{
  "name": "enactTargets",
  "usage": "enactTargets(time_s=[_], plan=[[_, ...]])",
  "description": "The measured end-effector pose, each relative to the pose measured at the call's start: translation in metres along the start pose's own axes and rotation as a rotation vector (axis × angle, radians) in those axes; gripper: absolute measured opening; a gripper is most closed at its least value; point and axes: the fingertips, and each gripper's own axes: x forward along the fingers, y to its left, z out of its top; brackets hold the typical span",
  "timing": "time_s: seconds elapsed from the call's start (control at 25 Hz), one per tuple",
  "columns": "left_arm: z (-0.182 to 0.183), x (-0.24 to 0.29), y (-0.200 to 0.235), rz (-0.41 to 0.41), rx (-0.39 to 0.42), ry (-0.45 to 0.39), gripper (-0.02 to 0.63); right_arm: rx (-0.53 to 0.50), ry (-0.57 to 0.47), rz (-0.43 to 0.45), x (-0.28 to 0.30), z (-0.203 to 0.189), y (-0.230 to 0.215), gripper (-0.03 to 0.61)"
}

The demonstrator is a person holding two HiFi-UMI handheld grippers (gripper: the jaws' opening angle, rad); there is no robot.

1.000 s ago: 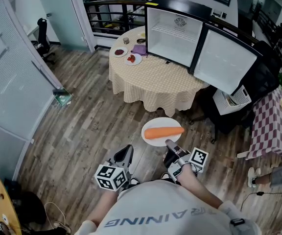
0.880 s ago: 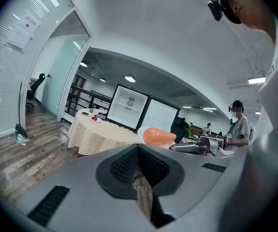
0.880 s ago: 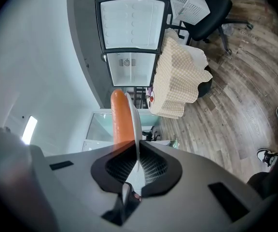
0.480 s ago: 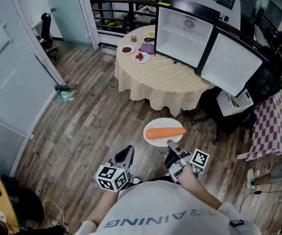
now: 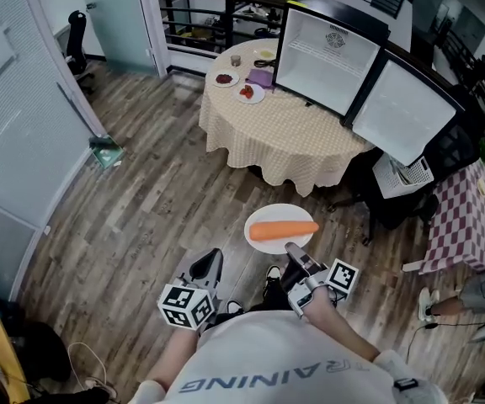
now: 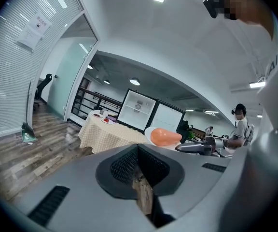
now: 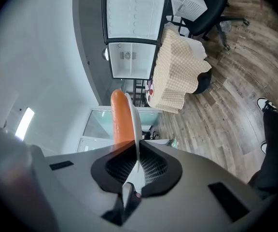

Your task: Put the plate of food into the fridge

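Note:
A white plate (image 5: 263, 220) carrying a long orange carrot (image 5: 283, 231) is held level over the wooden floor. My right gripper (image 5: 295, 252) is shut on the plate's near rim. In the right gripper view the plate (image 7: 135, 124) runs edge-on between the pads, with the carrot (image 7: 120, 117) beside it. My left gripper (image 5: 206, 268) hangs to the left of the plate, shut with nothing in it. The fridge (image 5: 331, 53) stands open on the round table (image 5: 276, 137) ahead, its door (image 5: 405, 112) swung to the right and its white inside showing.
Small plates of food (image 5: 251, 93) and a purple cloth (image 5: 262, 77) lie on the table left of the fridge. A black office chair (image 5: 381, 196) stands at the table's right. A checked table (image 5: 470, 217) is at the far right, and a glass wall (image 5: 23, 124) at the left.
The table and fridge have shifted right in the head view. The plate stays in the right gripper, and both grippers keep their places in front of the body.

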Motion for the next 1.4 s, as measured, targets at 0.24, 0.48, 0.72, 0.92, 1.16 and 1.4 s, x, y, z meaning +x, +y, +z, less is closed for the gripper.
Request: enactTargets(time_s=[0.24,0.48,0.72,0.92,1.16,1.4], plan=[[0.001,0.012,0.016,0.005,0.001,0.015,0.008,0.003,0.0,0.021,0.024,0.009,0.002,0.034],[0.018,0.037,0.038,0.025,0.008,0.024,0.008,0.016,0.017,0.034,0.064,0.026,0.003,0.035],[0.045,0.077,0.053,0.035,0.031,0.022,0.008,0.021,0.025,0.041,0.1,0.059,0.009,0.034],[0.062,0.111,0.056,0.042,0.036,0.032,0.008,0.022,0.038,0.044,0.123,0.091,0.017,0.034],[0.082,0.158,0.052,0.043,0.049,0.037,0.008,0.032,0.037,0.048,0.142,0.136,0.023,0.034],[0.091,0.202,0.043,0.047,0.057,0.05,0.008,0.047,0.031,0.04,0.151,0.182,0.018,0.034]])
